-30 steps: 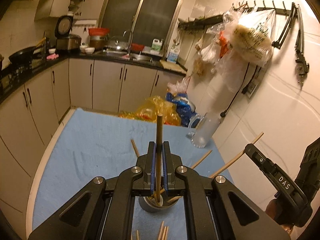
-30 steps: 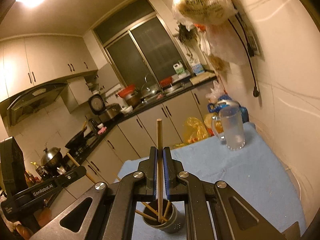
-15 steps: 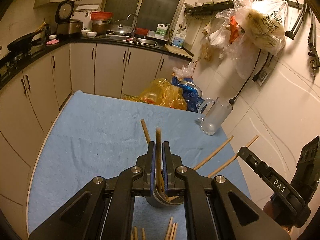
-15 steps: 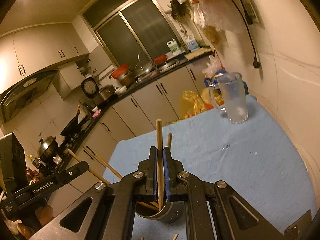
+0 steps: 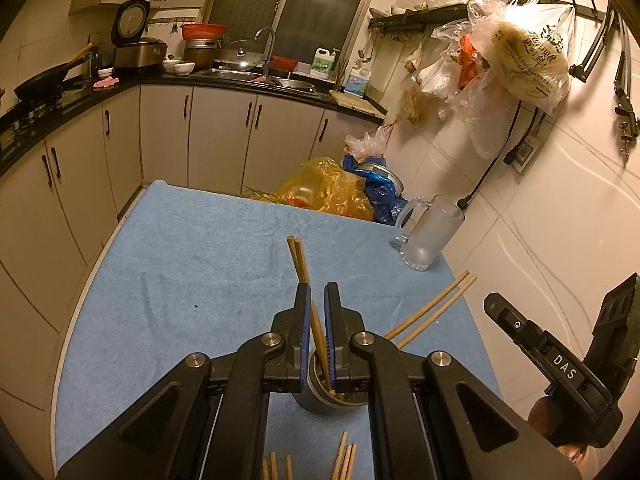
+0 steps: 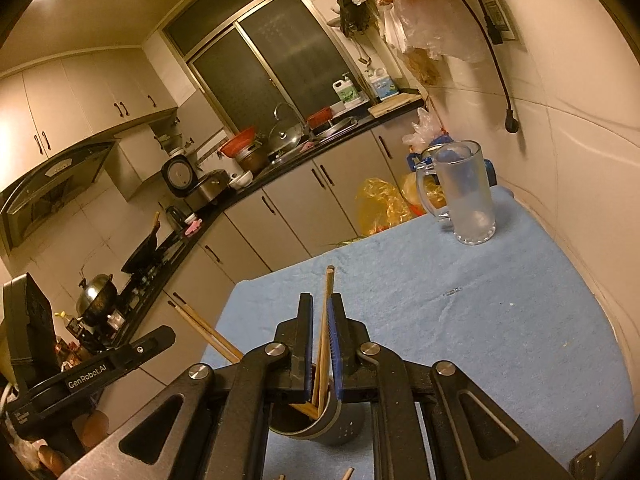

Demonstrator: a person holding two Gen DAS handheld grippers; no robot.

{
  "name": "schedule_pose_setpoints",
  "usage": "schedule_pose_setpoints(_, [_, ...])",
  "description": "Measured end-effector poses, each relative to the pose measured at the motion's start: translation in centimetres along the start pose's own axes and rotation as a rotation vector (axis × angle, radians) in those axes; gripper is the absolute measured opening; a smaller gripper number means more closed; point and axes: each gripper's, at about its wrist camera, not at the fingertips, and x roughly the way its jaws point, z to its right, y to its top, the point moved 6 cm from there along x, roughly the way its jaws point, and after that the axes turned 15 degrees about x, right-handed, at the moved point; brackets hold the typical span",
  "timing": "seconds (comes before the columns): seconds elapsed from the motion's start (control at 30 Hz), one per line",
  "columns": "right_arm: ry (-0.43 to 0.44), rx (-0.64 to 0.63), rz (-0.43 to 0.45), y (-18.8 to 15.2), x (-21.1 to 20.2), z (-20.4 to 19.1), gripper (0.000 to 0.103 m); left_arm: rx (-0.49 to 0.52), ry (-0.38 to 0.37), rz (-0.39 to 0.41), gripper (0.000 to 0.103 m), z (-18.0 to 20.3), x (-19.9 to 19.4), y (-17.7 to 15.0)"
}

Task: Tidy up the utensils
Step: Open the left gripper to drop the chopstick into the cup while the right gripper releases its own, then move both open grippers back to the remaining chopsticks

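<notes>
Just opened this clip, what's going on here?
A person holds a hand-held gripper in each hand over a metal cup on a blue towel. Several chopsticks stand leaning in the cup. Some run up through the narrow gaps of the left hand-held gripper and the right hand-held gripper. Both are about shut, but whether either pinches one is unclear. Other loose chopsticks lie on the towel nearby.

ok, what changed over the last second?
Both hands sank: left gripper and right gripper lowered their chopsticks further into the metal holder, where they now lean instead of standing upright. Jaws stay closed on them; mug and loose chopsticks unmoved.
</notes>
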Motion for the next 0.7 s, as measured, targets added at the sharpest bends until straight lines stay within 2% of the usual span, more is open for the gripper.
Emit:
schedule_pose_setpoints(0.37, [-0.018,0.003,-0.051,-2.5,-1.3,1.6,0.01,-0.008,-0.002,-0.006,0.006,-0.2,-2.6,-2.8])
schedule_pose_setpoints(0.5, [-0.036,0.005,-0.101,-4.8,-1.3,2.9,0.011,-0.018,-0.005,-0.034,0.006,-0.5,-2.9,-5.2])
schedule_pose_setpoints(0.7, [-0.07,0.006,-0.201,-9.0,-1.0,4.8,0.011,-0.045,-0.017,-0.119,0.006,-1.2,-2.2,-10.0])
